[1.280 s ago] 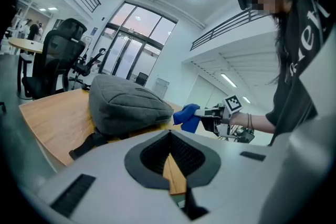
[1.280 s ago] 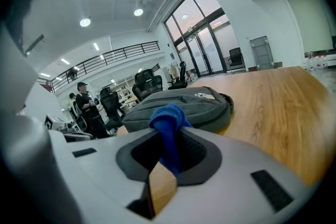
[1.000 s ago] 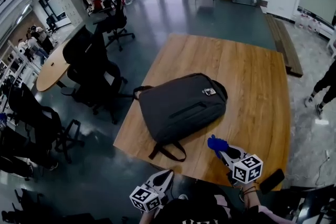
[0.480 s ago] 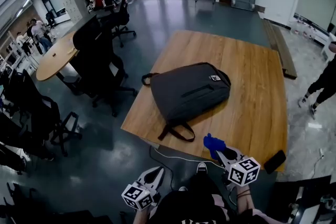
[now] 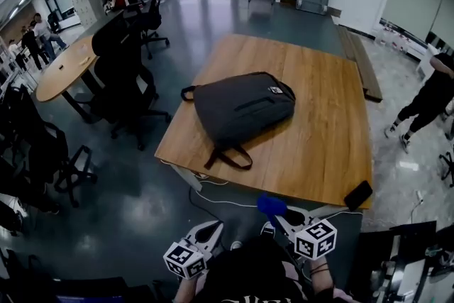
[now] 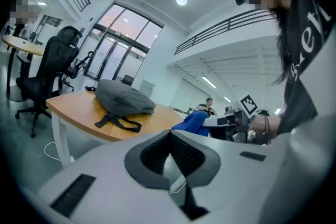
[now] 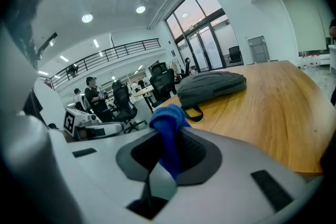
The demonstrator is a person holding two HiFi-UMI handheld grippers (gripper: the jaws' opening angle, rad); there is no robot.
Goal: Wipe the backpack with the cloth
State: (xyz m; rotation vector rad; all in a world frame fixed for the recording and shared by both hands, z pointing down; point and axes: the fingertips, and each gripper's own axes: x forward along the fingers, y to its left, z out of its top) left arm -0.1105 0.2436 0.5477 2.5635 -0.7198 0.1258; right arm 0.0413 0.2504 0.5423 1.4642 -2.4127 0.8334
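Note:
A dark grey backpack (image 5: pixel 237 108) lies flat on the wooden table (image 5: pixel 319 145), its straps hanging toward the near edge; it also shows as the backpack (image 6: pixel 123 97) and backpack (image 7: pixel 210 88) in the gripper views. My right gripper (image 5: pixel 280 218) is shut on a blue cloth (image 5: pixel 271 206), held off the table's near edge; the cloth (image 7: pixel 168 134) sticks up between the jaws. My left gripper (image 5: pixel 207 232) hangs lower left, over the floor, shut with nothing in it. Both are well short of the backpack.
A black phone (image 5: pixel 358 194) lies at the table's near right corner. A white cable (image 5: pixel 220 199) runs over the floor under the near edge. Black office chairs (image 5: pixel 128 81) and a round table (image 5: pixel 64 74) stand to the left. A person (image 5: pixel 429 99) stands at right.
The view has pulled back from the table: the backpack now sits farther away and both grippers hang over the floor instead of at the table's edge. The cloth stays gripped.

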